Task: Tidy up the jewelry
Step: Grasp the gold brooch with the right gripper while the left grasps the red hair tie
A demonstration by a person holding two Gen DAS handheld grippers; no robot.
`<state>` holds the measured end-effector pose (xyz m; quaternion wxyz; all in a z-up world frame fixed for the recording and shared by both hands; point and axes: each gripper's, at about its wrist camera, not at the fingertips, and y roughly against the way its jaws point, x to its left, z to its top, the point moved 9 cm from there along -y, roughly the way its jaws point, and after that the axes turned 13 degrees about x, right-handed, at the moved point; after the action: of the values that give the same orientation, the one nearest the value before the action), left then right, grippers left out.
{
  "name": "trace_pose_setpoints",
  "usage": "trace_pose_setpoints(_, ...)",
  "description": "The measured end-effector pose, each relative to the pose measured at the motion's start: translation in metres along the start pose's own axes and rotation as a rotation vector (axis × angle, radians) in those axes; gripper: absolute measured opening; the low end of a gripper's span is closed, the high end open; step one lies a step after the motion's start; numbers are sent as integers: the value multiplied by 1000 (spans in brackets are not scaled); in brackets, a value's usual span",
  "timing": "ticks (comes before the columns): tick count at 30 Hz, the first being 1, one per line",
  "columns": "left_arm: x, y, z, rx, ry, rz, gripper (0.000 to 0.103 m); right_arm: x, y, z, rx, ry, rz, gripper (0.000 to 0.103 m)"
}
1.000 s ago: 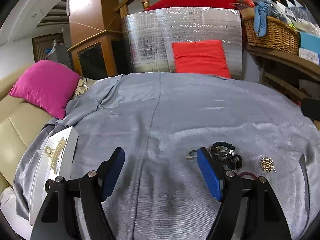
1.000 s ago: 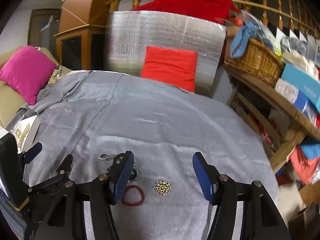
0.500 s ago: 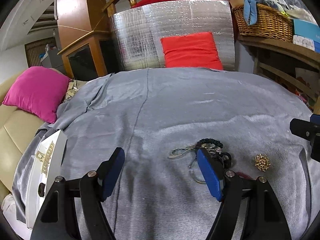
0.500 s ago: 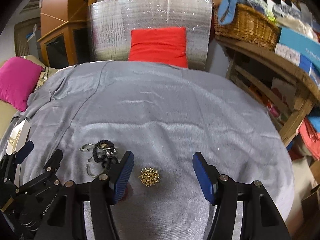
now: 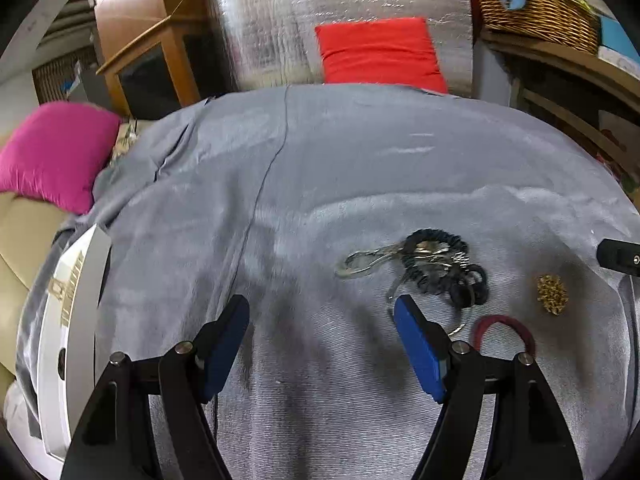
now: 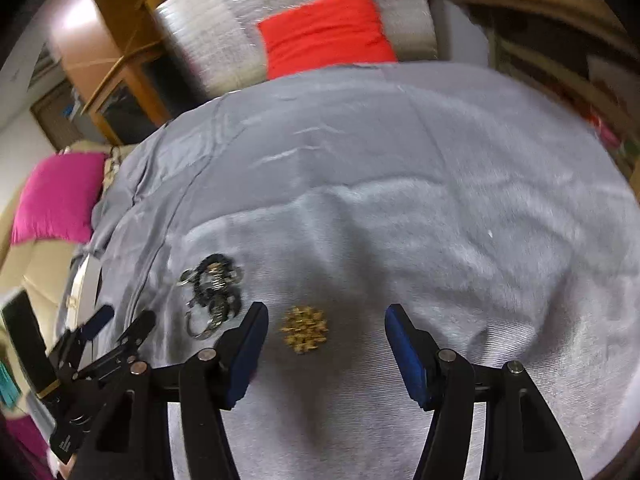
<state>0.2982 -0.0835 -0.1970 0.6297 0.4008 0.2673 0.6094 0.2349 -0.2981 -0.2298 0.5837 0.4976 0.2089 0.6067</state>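
Observation:
A tangle of dark bead bracelets and silver chains (image 5: 432,264) lies on the grey cloth (image 5: 320,168), with a red band (image 5: 504,330) and a gold brooch (image 5: 552,294) to its right. My left gripper (image 5: 320,320) hovers open just left of the tangle, nothing between its blue pads. My right gripper (image 6: 326,326) is open over the cloth; the gold brooch (image 6: 304,330) lies between its fingers, nearer the left one and apart from both. The tangle (image 6: 214,292) sits left of it. The left gripper (image 6: 120,322) shows at the lower left of the right wrist view.
A white jewelry box (image 5: 68,320) with gold lettering rests at the cloth's left edge. A pink cushion (image 5: 56,152) lies beyond it. A red cushion (image 5: 380,50) leans on a silver foil panel at the back. A wicker basket (image 5: 536,4) sits on wooden shelves at the right.
Both grippers have dropped closer to the cloth and tipped downward. The right one slid until the gold brooch came between its fingers, and it rolled. The jewelry looks larger in both views.

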Motion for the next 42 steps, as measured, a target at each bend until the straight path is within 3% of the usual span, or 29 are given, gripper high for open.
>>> trace_pose_setpoints(9, -27, 0, -6, 6, -66, -27, 76, 13, -36, -6, 104, 55, -10, 64)
trace_pose_setpoints(20, -28, 1, -10, 17, -80, -44, 76, 25, -65, -2, 119, 136, -106, 64)
trace_pose_setpoints(24, -22, 1, -10, 22, -73, -55, 76, 27, -70, -4, 114, 205, -207, 48)
trace_pose_setpoints(28, -20, 1, -11, 29, -67, -76, 76, 25, -67, -6, 101, 244, -255, 33)
trace_pose_setpoints(34, -39, 5, -16, 44, -110, -166, 76, 21, -57, -2, 83, 210, -222, 16)
trace_pose_setpoints(37, -56, 8, -21, 65, -138, -257, 76, 13, -48, 2, 61, 177, -218, 15)
trace_pose_setpoints(42, -82, 7, -29, 119, -163, -380, 76, -2, -42, 5, 70, 116, -132, 13)
